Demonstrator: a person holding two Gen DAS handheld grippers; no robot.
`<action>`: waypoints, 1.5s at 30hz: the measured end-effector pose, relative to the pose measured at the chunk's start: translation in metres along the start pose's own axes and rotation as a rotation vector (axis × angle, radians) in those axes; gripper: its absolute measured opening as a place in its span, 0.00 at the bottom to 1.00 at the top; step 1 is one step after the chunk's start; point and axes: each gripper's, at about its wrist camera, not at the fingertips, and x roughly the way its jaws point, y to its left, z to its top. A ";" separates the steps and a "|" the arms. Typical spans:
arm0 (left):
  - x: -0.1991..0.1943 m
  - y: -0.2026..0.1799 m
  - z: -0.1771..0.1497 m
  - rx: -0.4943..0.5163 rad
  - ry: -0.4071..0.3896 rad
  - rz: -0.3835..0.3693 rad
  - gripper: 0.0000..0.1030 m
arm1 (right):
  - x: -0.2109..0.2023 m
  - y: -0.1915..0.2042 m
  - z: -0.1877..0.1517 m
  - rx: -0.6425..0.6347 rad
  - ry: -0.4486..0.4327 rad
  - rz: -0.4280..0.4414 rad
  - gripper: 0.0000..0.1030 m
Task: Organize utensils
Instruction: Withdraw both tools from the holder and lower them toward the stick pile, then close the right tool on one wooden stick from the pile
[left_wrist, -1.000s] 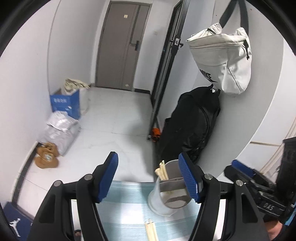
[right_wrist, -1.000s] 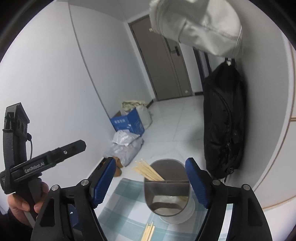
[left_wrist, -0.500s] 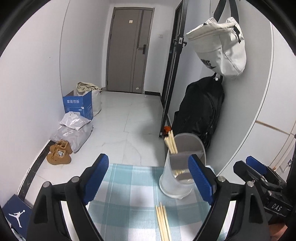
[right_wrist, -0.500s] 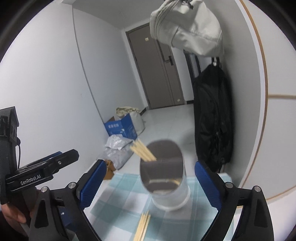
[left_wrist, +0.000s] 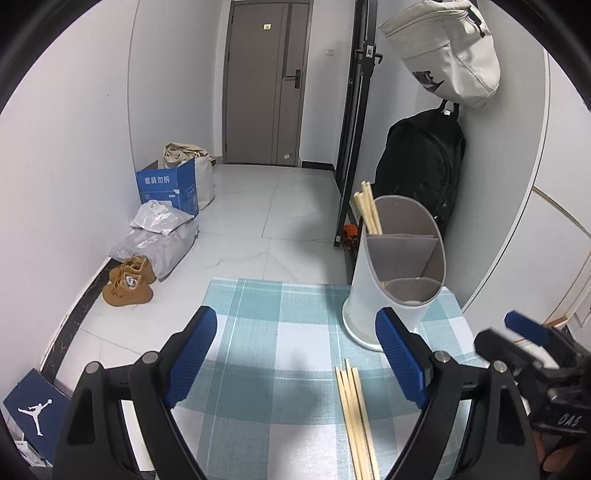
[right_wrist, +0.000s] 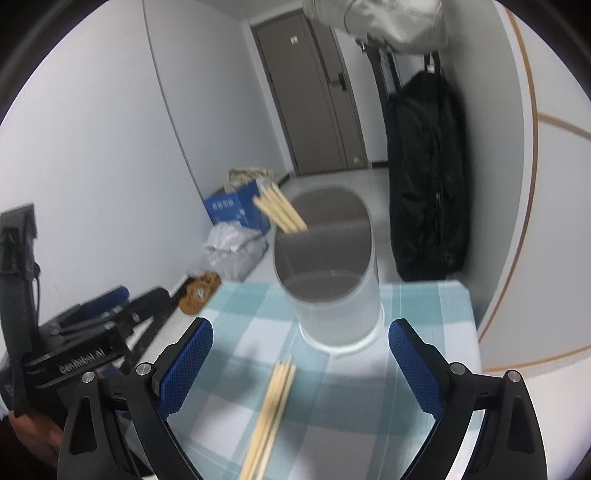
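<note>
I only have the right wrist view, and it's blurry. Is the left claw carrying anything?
Observer: No. The left claw is open, with nothing between its pads.
Operator: How is the holder divided?
Observer: A second divider runs forward from the one that the standing chopsticks sit behind.
Operator: Anything on the floor to the left?
Observer: A blue shoe box lies there, at the bottom left of the left wrist view.
</note>
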 end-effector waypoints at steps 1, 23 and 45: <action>0.002 0.003 -0.001 -0.004 0.005 0.003 0.82 | 0.004 0.000 -0.003 0.001 0.021 -0.006 0.94; 0.024 0.071 -0.012 -0.255 0.135 0.006 0.82 | 0.102 0.016 -0.069 -0.065 0.468 -0.043 0.35; 0.038 0.093 -0.012 -0.374 0.222 -0.027 0.82 | 0.155 0.046 -0.050 -0.222 0.598 -0.161 0.20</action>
